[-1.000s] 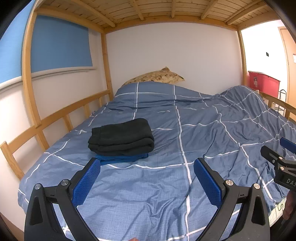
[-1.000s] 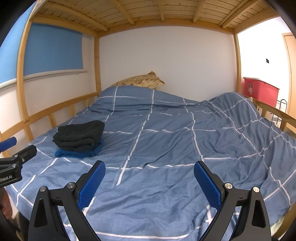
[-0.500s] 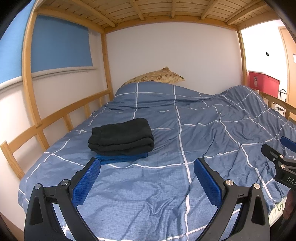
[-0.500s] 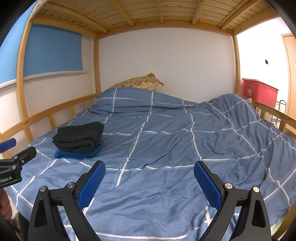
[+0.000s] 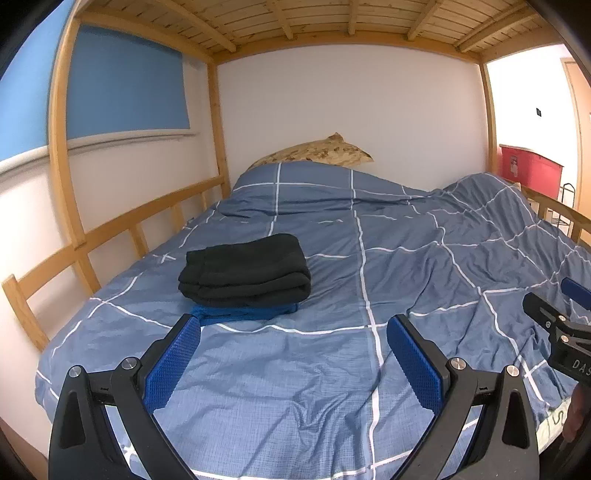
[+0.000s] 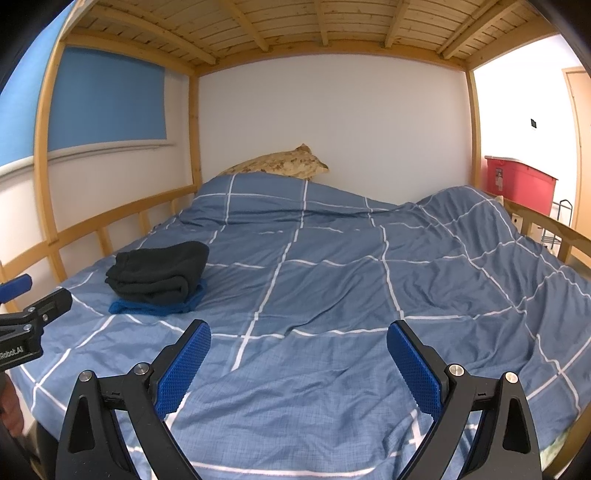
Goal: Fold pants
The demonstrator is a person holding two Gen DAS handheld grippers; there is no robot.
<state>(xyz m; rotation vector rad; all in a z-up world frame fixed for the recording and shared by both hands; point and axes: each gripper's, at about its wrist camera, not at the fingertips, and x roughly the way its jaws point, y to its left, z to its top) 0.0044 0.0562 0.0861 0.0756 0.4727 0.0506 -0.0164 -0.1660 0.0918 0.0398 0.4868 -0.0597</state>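
Folded black pants (image 5: pixel 245 271) lie on top of a folded blue garment (image 5: pixel 243 313) on the left half of the blue checked duvet (image 5: pixel 369 280). The same stack shows at the left in the right wrist view, black pants (image 6: pixel 160 271) over the blue garment (image 6: pixel 159 306). My left gripper (image 5: pixel 293 326) is open and empty, held above the duvet's near end, just short of the stack. My right gripper (image 6: pixel 298 332) is open and empty over the middle of the bed. Each gripper shows at the edge of the other's view.
A wooden side rail (image 5: pixel 110 236) runs along the left of the bed and another rail (image 6: pixel 546 225) along the right. A patterned pillow (image 5: pixel 317 151) lies at the head by the wall. Wooden slats (image 5: pixel 295 22) hang overhead. A red bin (image 6: pixel 517 184) stands beyond the bed.
The right wrist view has drifted slightly; the stack sits a little further right in it. The left gripper has held still. Both grippers have stayed open.
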